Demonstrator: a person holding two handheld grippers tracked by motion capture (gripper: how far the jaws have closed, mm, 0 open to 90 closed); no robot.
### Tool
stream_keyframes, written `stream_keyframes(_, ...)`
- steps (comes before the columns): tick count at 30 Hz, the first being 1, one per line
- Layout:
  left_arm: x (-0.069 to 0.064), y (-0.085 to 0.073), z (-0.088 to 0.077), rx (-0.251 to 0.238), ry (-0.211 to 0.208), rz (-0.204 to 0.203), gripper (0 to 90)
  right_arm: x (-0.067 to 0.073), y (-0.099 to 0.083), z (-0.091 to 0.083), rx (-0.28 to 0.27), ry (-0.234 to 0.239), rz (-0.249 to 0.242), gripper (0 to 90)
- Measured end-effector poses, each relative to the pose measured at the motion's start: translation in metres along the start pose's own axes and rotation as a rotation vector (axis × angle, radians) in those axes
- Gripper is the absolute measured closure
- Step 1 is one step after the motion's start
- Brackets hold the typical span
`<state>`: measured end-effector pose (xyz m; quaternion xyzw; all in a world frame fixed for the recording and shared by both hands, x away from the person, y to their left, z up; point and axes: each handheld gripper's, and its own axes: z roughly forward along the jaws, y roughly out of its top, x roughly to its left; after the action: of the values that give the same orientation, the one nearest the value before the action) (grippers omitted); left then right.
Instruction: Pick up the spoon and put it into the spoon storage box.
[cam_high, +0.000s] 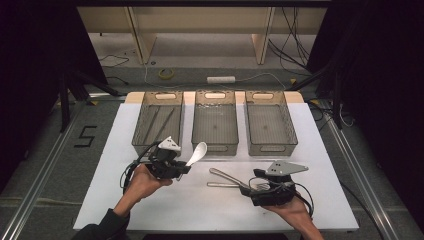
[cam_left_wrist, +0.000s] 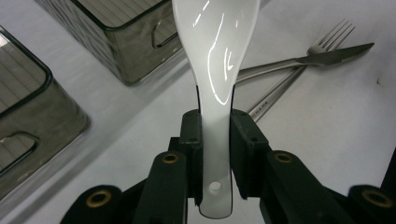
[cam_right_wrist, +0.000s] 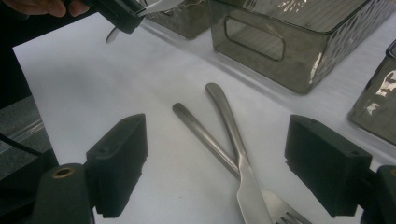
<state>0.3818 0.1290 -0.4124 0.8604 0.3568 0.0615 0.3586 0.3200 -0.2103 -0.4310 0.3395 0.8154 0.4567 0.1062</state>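
A white ceramic spoon (cam_high: 196, 153) (cam_left_wrist: 216, 70) is held by its handle in my left gripper (cam_high: 186, 167) (cam_left_wrist: 215, 140), which is shut on it; the bowl points up and away toward the middle bin (cam_high: 215, 125). A steel knife (cam_right_wrist: 233, 140) and fork (cam_right_wrist: 205, 137) lie crossed on the white table (cam_high: 165, 205), also seen as knife (cam_high: 227, 176) and fork (cam_high: 225, 184) in the high view. My right gripper (cam_high: 250, 186) (cam_right_wrist: 224, 172) stands open over their blade and tine ends, jaws wide on either side, touching neither.
Three dark translucent bins stand in a row at the back: the left bin (cam_high: 159, 122) holds thin sticks, the middle and right bin (cam_high: 270, 125) look bare inside. Cables and a white strip lie on the floor beyond the table.
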Motion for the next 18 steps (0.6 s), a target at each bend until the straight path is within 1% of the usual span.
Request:
stream_keyframes(1, 0.001, 0.002, 0.001, -0.002, 0.003, 0.002, 75.5, 0.000, 0.000, 0.000, 0.001, 0.000, 0.002, 22.2)
stream_keyframes(3, 0.002, 0.006, 0.002, -0.013, 0.001, -0.010, 75.5, 0.000, 0.000, 0.000, 0.002, 0.000, 0.003, 22.2)
stream_keyframes(6, 0.006, 0.012, 0.004, -0.018, 0.008, -0.010, 75.5, -0.001, 0.000, 0.000, 0.001, 0.001, 0.002, 22.2)
stream_keyframes(7, 0.006, 0.014, 0.004, -0.022, 0.008, -0.018, 75.5, -0.001, 0.000, 0.000, 0.002, 0.000, 0.001, 22.2)
stream_keyframes(14, 0.013, 0.030, 0.006, -0.055, 0.016, -0.034, 75.5, -0.001, 0.000, 0.000, 0.002, 0.000, 0.005, 22.2)
stream_keyframes(17, 0.016, 0.036, 0.006, -0.058, 0.021, -0.035, 75.5, -0.002, 0.000, 0.000, 0.002, 0.001, 0.008, 22.2)
stream_keyframes(18, 0.016, 0.037, 0.006, -0.065, 0.023, -0.044, 75.5, -0.002, 0.000, 0.000, 0.003, 0.002, 0.010, 22.2)
